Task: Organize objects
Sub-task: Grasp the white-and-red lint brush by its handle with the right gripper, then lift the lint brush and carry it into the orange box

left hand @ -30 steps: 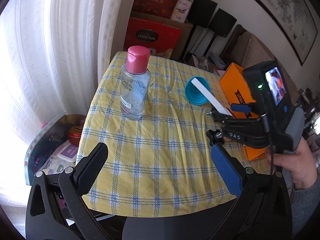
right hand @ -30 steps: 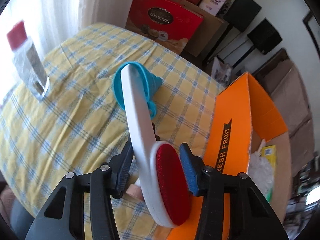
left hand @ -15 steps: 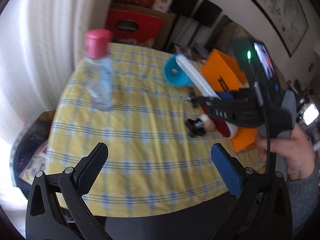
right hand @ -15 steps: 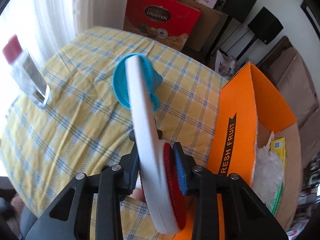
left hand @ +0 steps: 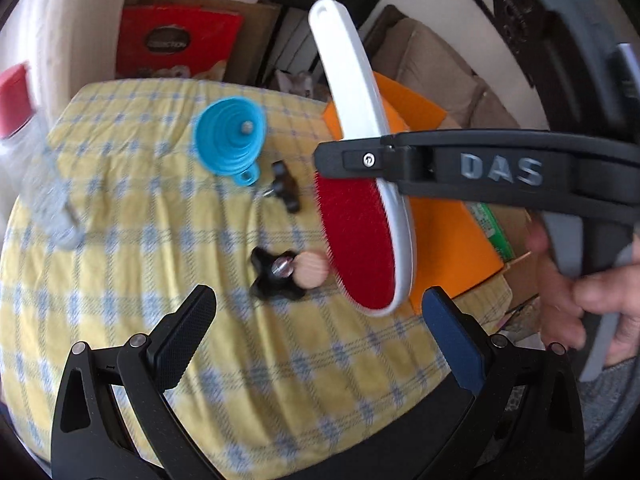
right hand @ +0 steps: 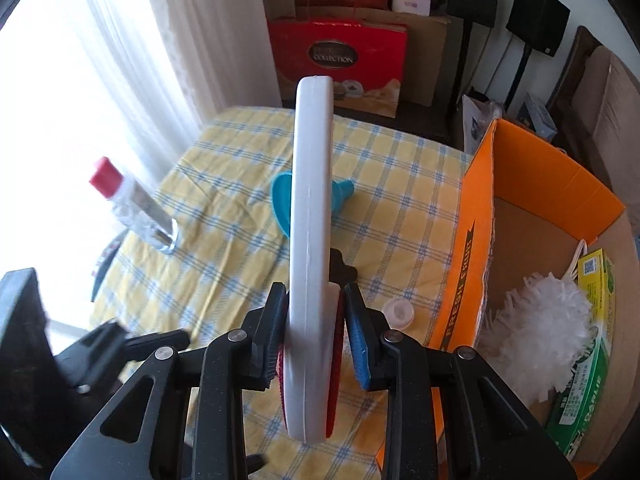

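Far left on the bench [right hand: 224,208], which wears a yellow checked cloth, a clear bottle [right hand: 132,204] with a red cap stands near the curtain-side edge, blurred in the left wrist view. The left gripper [left hand: 316,320] hangs over the near bench edge, jaws wide, nothing between them. Toward the centre, a blue collapsible funnel [left hand: 230,140] lies on its side on the cloth. Just beside it, a black star knob [left hand: 285,192]; nearer the camera, a second black knob [left hand: 276,276] touches a small round pale cap [left hand: 310,270].

The lint brush [right hand: 312,240], white handle with a red bristle pad, is clear of the cloth, above the bench. The right gripper [right hand: 314,332] holds it: jaws have just been closing and now press both faces of the brush head, handle pointing away from the camera. In the left wrist view the brush hangs edge-tilted, pad facing the bench, in front of the orange box. A hand [left hand: 580,292] grips the right gripper's handle.

Right: an open orange cardboard box [right hand: 480,216] marked FRESH FRUIT stands against the bench edge. Inside lie a white fluffy duster [right hand: 536,312] and a green-and-yellow packet [right hand: 588,360].
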Demonstrator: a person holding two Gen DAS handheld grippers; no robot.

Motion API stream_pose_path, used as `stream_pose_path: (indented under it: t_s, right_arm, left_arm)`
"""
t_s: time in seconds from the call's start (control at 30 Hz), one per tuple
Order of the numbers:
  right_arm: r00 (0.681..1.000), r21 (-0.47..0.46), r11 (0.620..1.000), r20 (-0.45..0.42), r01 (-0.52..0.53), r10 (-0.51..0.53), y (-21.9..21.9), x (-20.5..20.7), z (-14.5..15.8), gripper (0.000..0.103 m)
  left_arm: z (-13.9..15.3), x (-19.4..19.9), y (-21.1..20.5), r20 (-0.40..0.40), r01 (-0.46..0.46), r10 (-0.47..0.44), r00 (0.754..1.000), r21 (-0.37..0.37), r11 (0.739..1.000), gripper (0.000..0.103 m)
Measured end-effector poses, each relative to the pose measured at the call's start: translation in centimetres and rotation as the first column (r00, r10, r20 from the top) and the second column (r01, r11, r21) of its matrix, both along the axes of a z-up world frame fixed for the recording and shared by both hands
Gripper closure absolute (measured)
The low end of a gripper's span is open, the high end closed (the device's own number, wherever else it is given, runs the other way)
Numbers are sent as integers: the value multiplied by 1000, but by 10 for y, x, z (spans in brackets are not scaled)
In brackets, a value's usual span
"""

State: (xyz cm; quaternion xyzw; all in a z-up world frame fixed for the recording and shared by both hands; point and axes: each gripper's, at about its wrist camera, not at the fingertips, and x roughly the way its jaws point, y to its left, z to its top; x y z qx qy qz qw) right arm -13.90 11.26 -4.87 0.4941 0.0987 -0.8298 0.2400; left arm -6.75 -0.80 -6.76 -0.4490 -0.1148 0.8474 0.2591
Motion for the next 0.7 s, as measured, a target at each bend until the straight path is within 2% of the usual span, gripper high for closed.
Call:
stream_pose_path:
  t_s: [0.2,0.27,0.37,0.4,0.5,0.7]
  right_arm:
    - [999,-109,994,46,-23,28,10,10,11,74]
    - [998,-140,990,58,-21,30,14,14,14,74]
    - [997,-185,983,73,-15,29,21,15,19,75]
    - [997,-192,981,70,-13,27,24,16,22,75]
    - [998,-206,978,63,-12,25,30,19,28,76]
    - [999,-227,974,38,8,0,50,24,47,75]
  left_arm:
    - [7,-6,16,-35,55,-54,998,33,998,2]
    - [10,-4,20,-40,76,-74,996,54,996,11]
    - [12,-4,24,-31,96,-94,995,73,993,36]
    - [12,-4,25,-26,97,-95,995,77,992,47]
    - [14,-5,27,-16,105,-104,994,117,988,47]
    - [33,-9,46,-44,134,-130,991,112,985,47]
